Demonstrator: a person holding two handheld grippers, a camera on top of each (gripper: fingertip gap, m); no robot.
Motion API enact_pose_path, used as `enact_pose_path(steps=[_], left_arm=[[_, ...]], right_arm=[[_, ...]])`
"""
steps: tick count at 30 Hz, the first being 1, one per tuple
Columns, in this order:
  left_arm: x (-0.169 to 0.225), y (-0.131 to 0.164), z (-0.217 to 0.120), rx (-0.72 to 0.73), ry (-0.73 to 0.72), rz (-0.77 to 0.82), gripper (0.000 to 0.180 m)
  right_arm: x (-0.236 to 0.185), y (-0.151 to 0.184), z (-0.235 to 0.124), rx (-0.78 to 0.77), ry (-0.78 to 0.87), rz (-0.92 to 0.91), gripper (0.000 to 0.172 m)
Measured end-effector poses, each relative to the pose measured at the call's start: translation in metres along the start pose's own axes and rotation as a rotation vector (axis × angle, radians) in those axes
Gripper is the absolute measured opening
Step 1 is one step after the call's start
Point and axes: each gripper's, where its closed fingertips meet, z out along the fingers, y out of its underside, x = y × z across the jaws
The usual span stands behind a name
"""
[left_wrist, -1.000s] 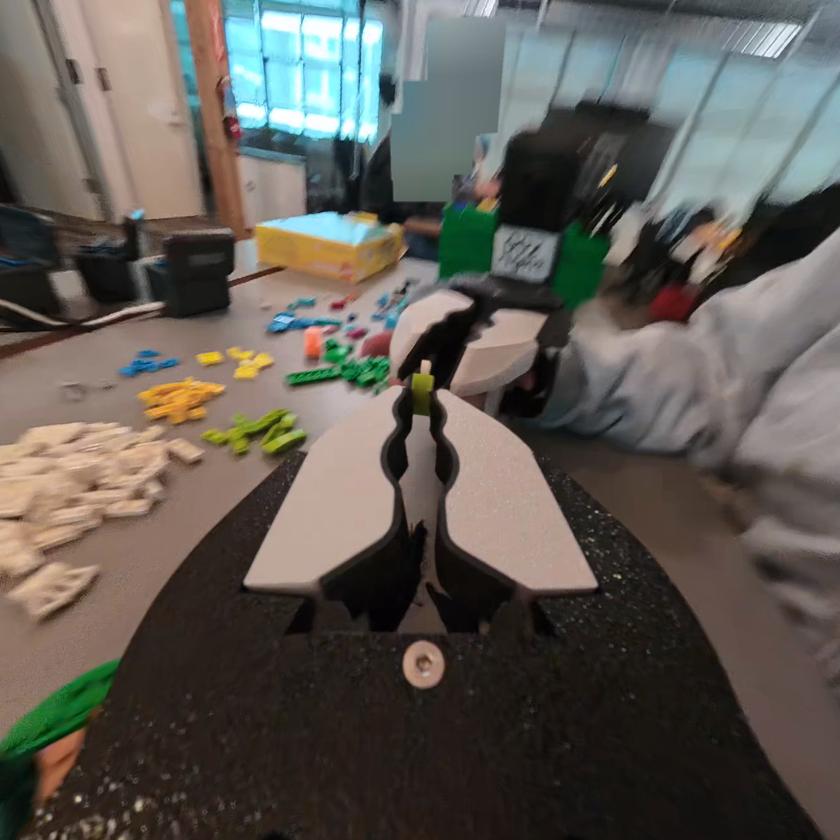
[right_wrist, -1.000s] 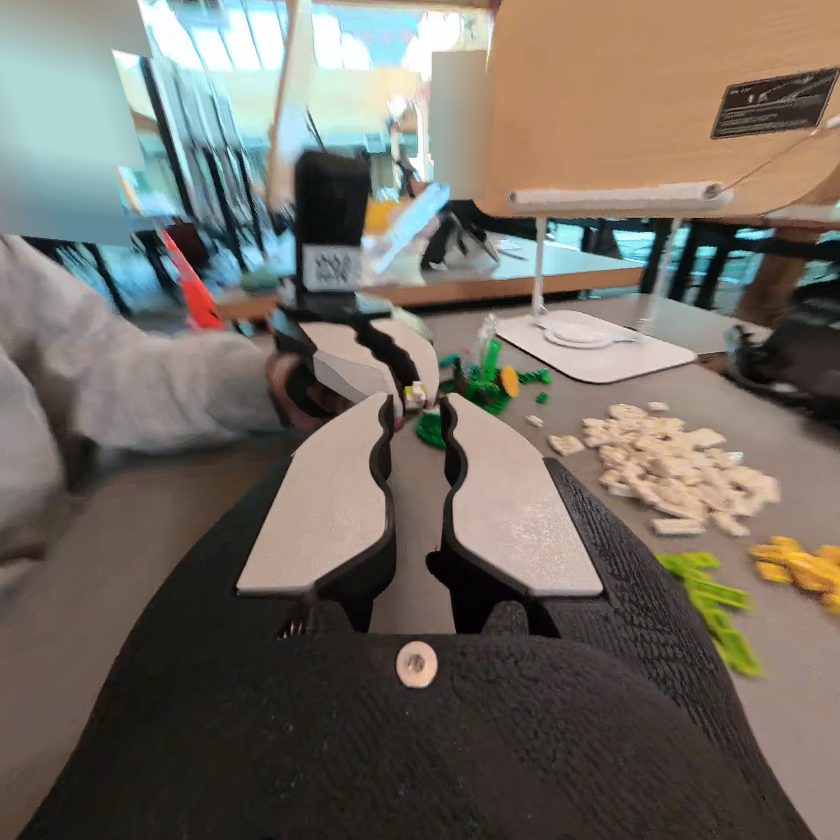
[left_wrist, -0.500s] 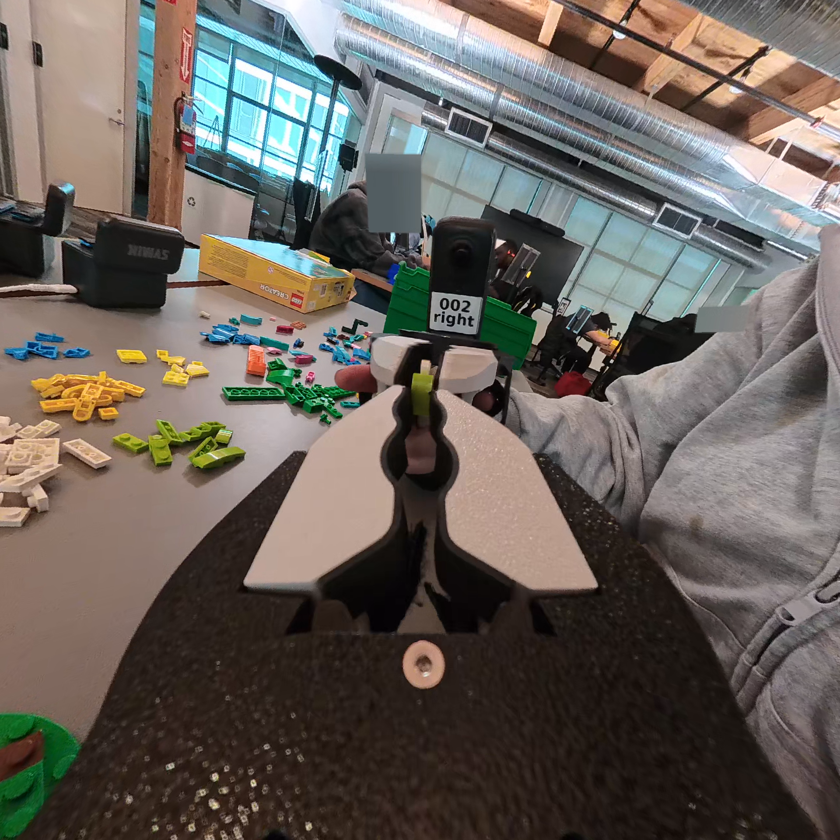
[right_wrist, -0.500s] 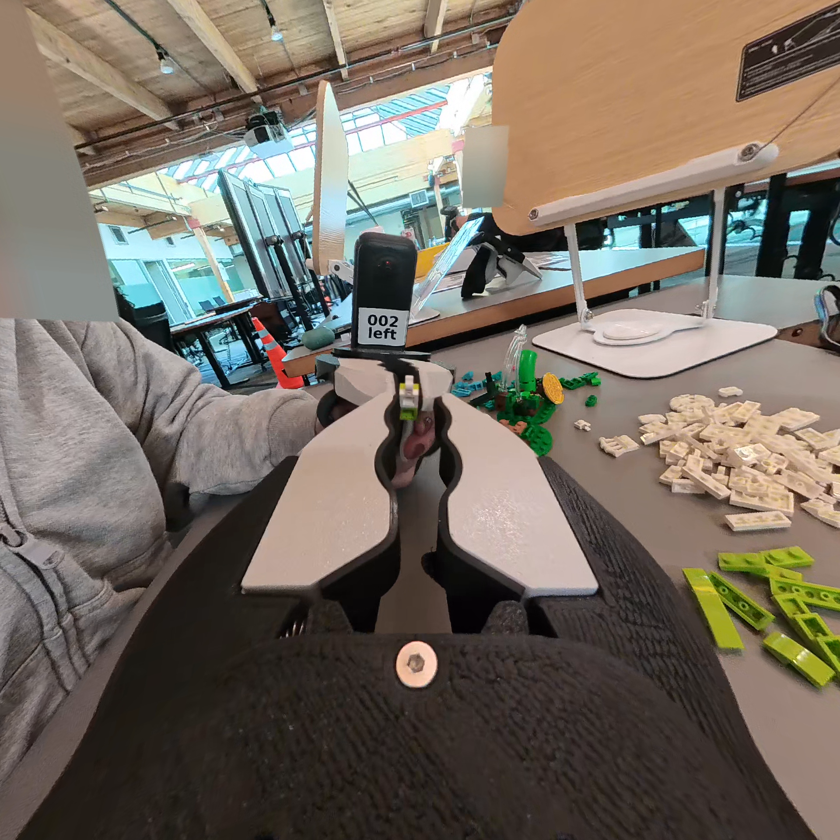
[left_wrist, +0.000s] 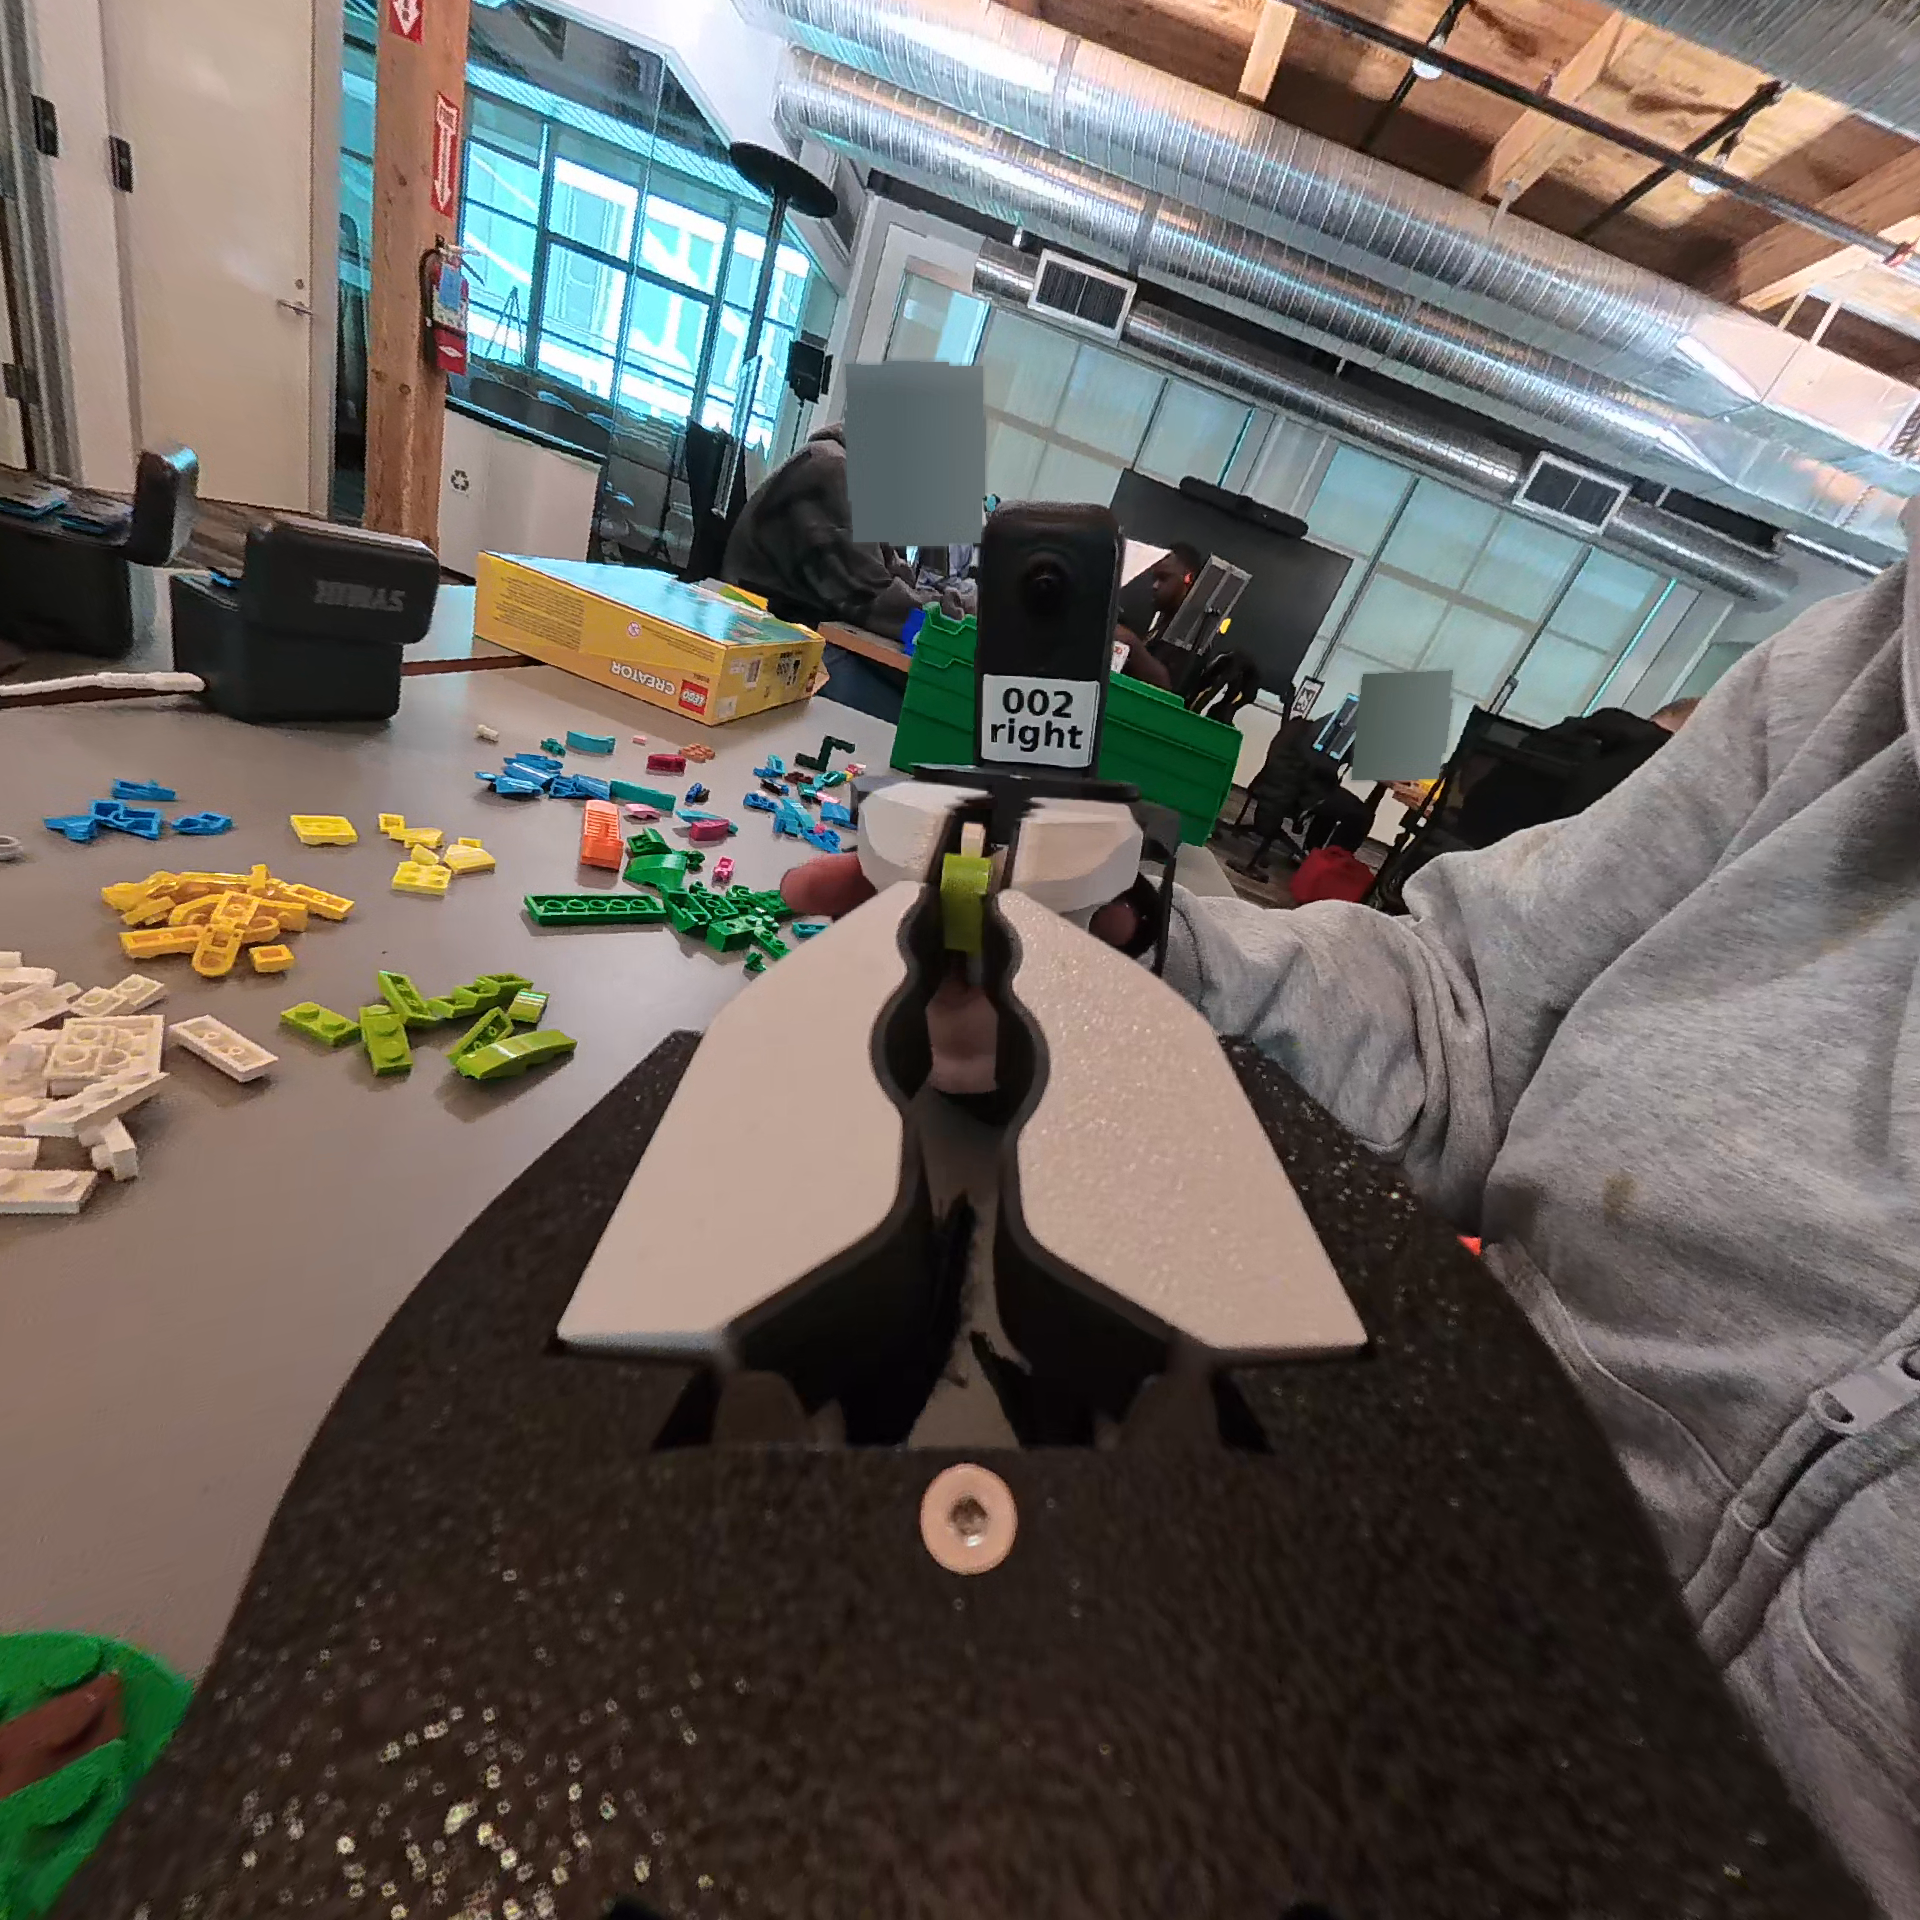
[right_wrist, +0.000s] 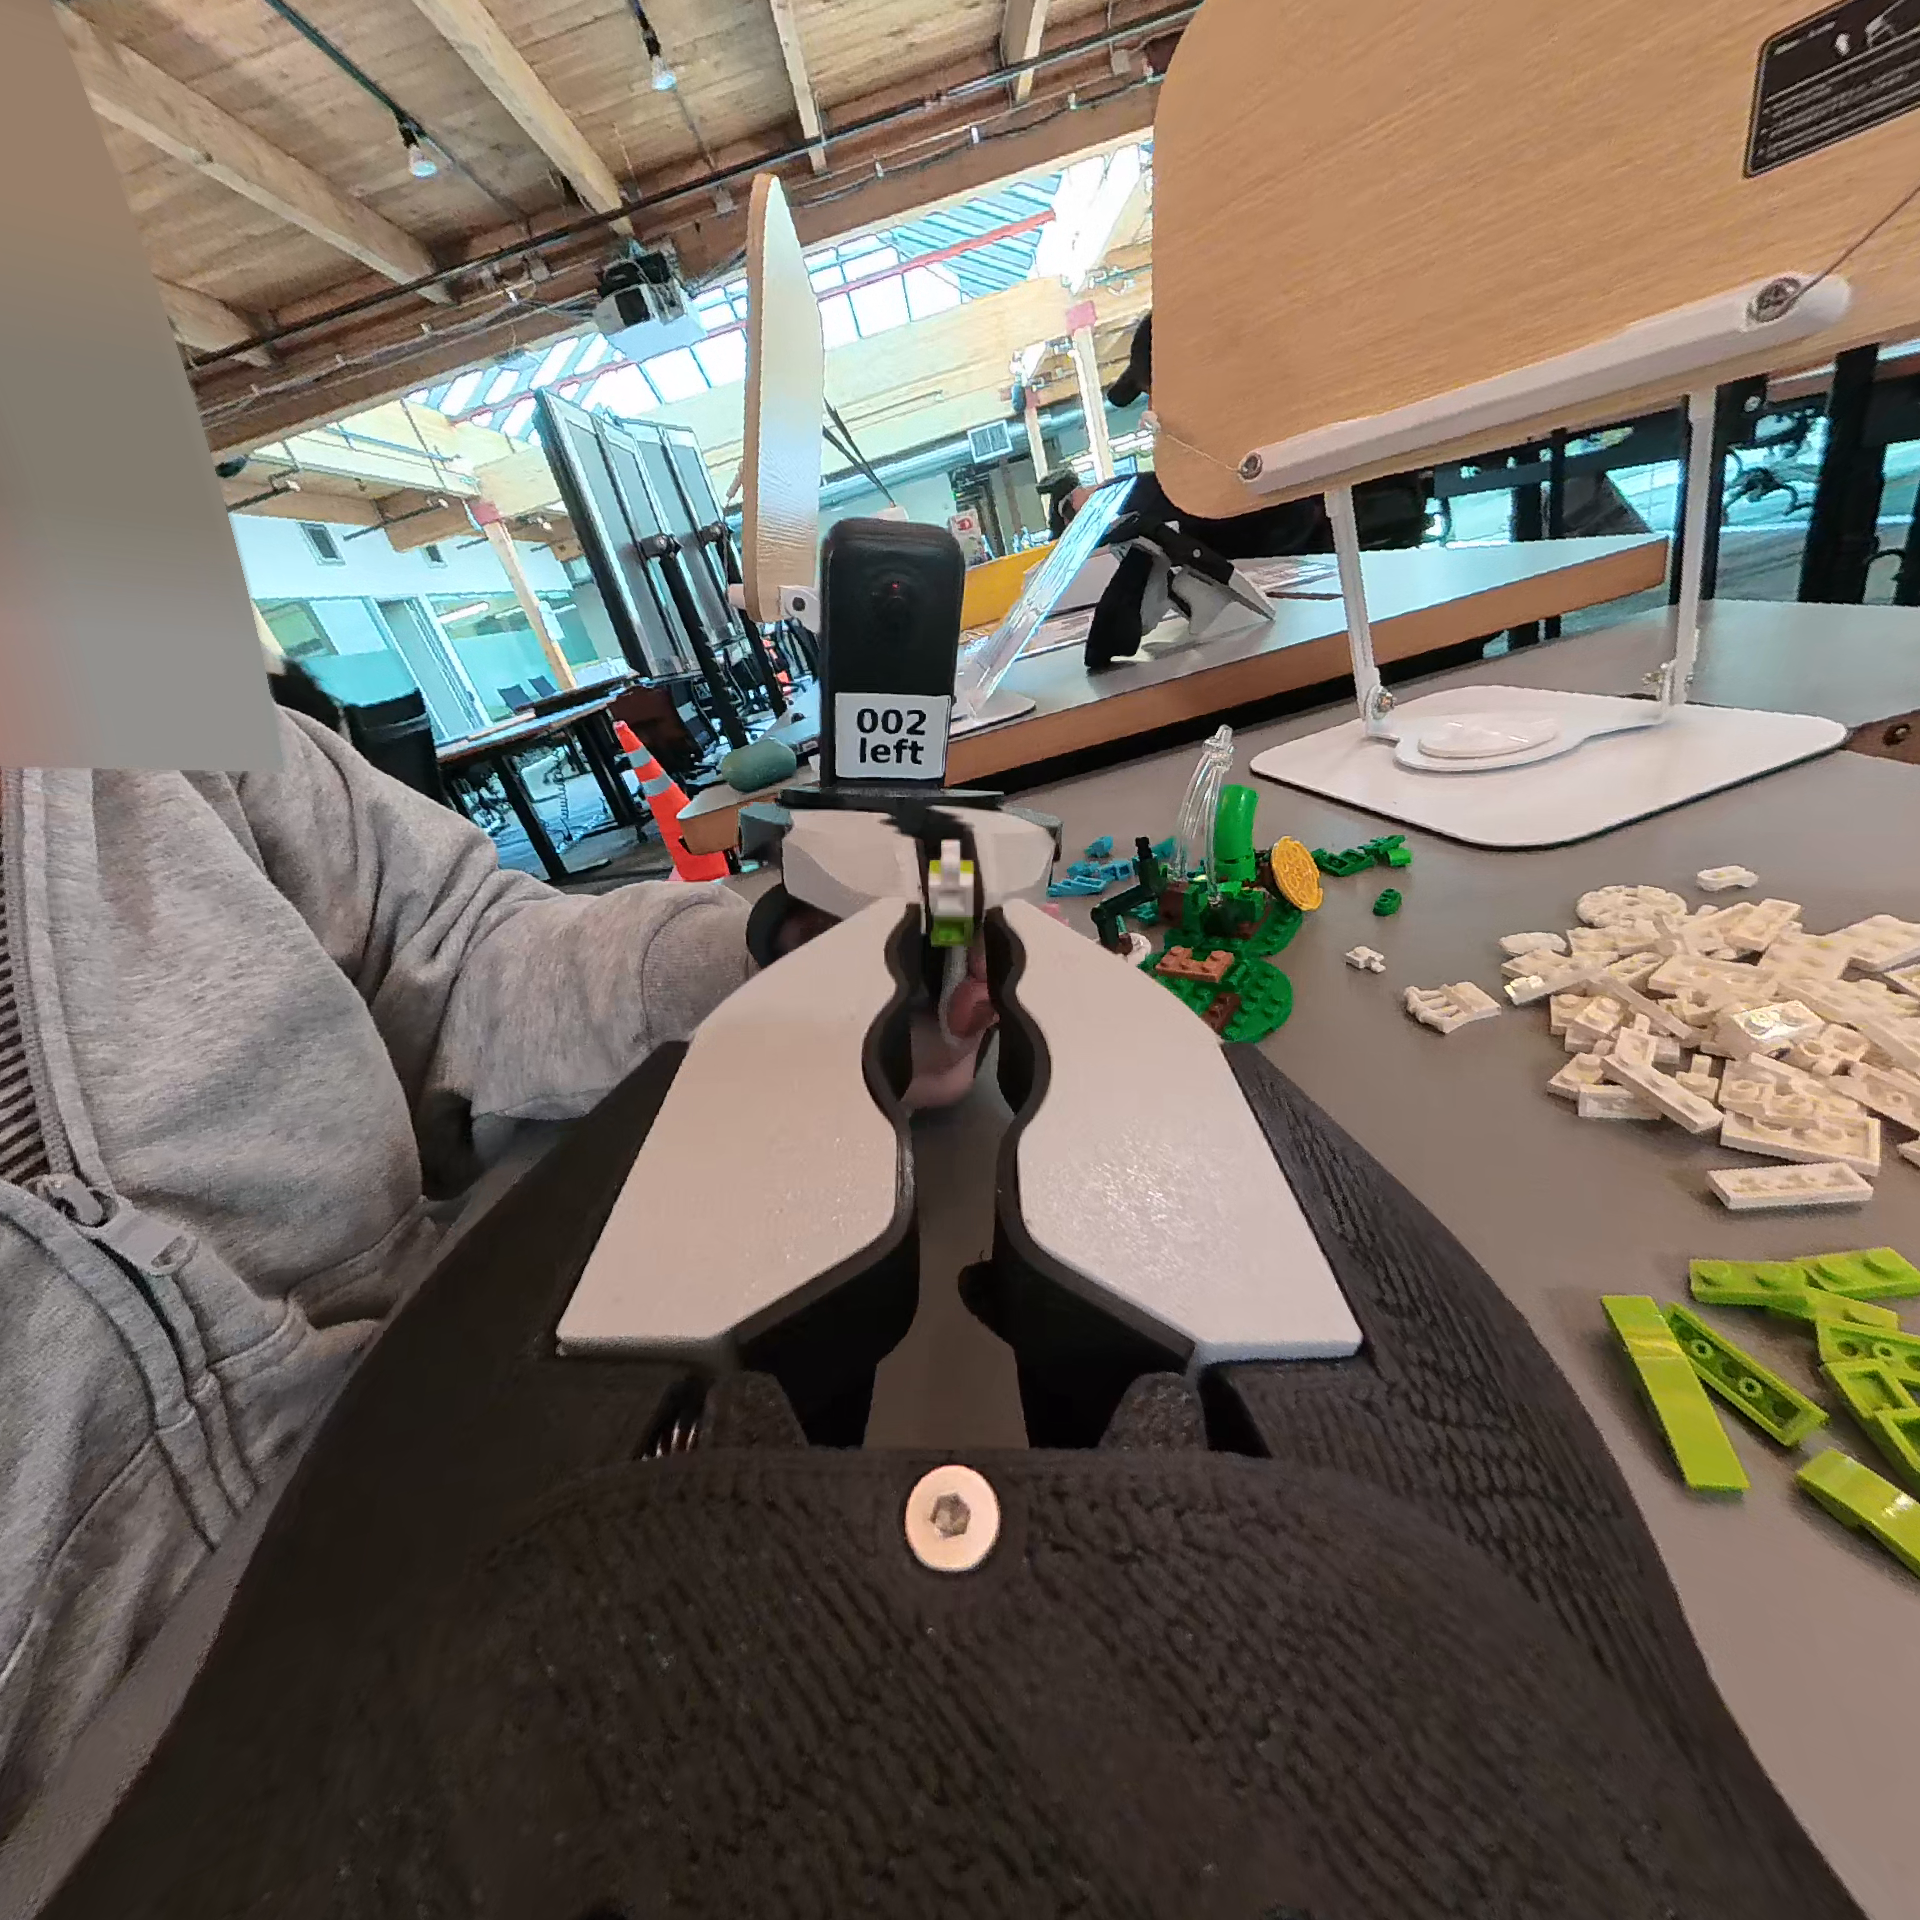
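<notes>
Left gripper (left_wrist: 964, 914) clamped on lime brick (left_wrist: 963, 906); right gripper (right_wrist: 951, 914) clamped on white piece (right_wrist: 948, 881). Both held above table (left_wrist: 312, 1247), tip to tip. Keep pieces aligned, press squarely, grip firm.

A grey counter (left_wrist: 260, 1351) carries toy bricks sorted by colour: white pieces (right_wrist: 1714, 1039), lime-green pieces (left_wrist: 436, 1023), yellow pieces (left_wrist: 218, 920), blue pieces (left_wrist: 135, 821) and dark green pieces (left_wrist: 686, 904). Also on it lie a yellow box (left_wrist: 644, 649), a black case (left_wrist: 312, 634), a white stand base (right_wrist: 1538, 753) and a small green brick model (right_wrist: 1226, 935).
</notes>
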Motion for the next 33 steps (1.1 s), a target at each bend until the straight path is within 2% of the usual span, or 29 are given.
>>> enact_pose_path(steps=[11,33], left_arm=[[0.0005,0.002,-0.0001,-0.013,0.004,0.015,0.006],[-0.0039,0.0041,-0.0006,-0.028,-0.029,0.021,0.007]], right_arm=[[-0.0016,-0.0029,-0.0005,0.026,-0.032,0.053,0.01],[-0.0007,0.0,0.0015,0.008,0.002,-0.028,0.0]])
